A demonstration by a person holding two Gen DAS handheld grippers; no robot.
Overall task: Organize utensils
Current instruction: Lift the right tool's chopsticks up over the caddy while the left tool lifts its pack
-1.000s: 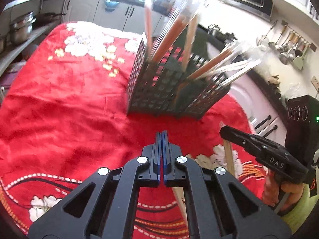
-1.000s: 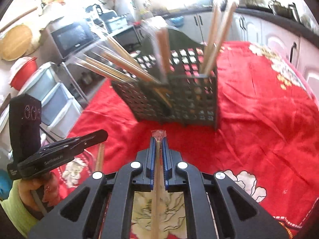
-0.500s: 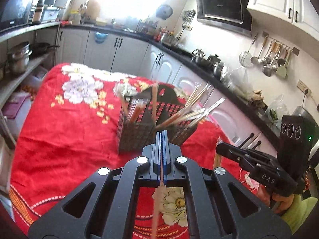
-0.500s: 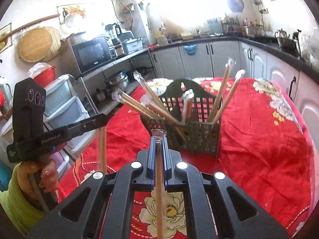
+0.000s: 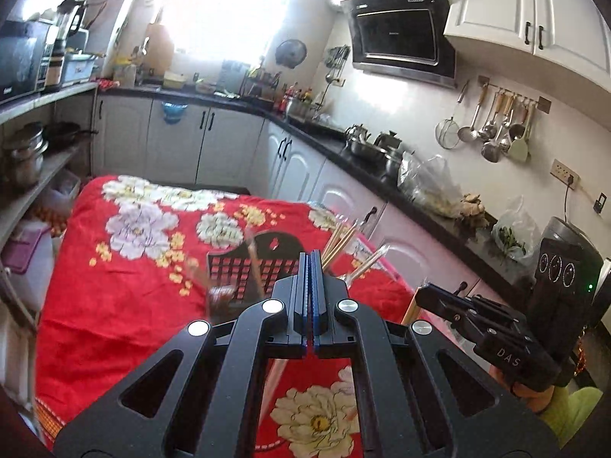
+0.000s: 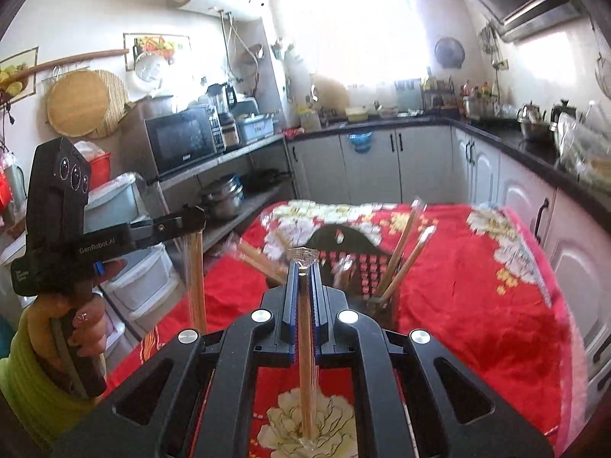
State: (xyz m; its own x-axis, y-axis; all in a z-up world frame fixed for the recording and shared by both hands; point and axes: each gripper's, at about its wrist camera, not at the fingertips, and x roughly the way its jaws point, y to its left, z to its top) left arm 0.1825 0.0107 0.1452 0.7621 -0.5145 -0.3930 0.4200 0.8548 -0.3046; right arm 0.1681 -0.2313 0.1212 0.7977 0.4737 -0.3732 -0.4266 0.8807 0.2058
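Observation:
A dark slotted utensil basket [image 5: 236,267] [image 6: 362,263] stands on the red flowered tablecloth [image 5: 114,305] and holds several plastic-wrapped chopsticks. My left gripper [image 5: 310,257] is shut on a wrapped chopstick pair [image 6: 194,278], which hangs straight down from its jaws. My right gripper [image 6: 303,267] is shut on another wrapped chopstick pair [image 6: 307,362]; its top pokes out above the fingertips. Both grippers are raised above the table, short of the basket. Each shows in the other's view: the left gripper [image 6: 196,217] and the right gripper [image 5: 420,292], held by hands in green sleeves.
White cabinets under a dark counter [image 5: 401,187] with pots and bags run along the table's right side. Open shelves [image 6: 236,191] with pans, a microwave [image 6: 179,145] and plastic bins [image 6: 137,278] line the left. The cloth around the basket is bare.
Both grippers have risen and tipped up, each with its chopsticks. The basket now sits lower and smaller in both views, and more of the kitchen shows.

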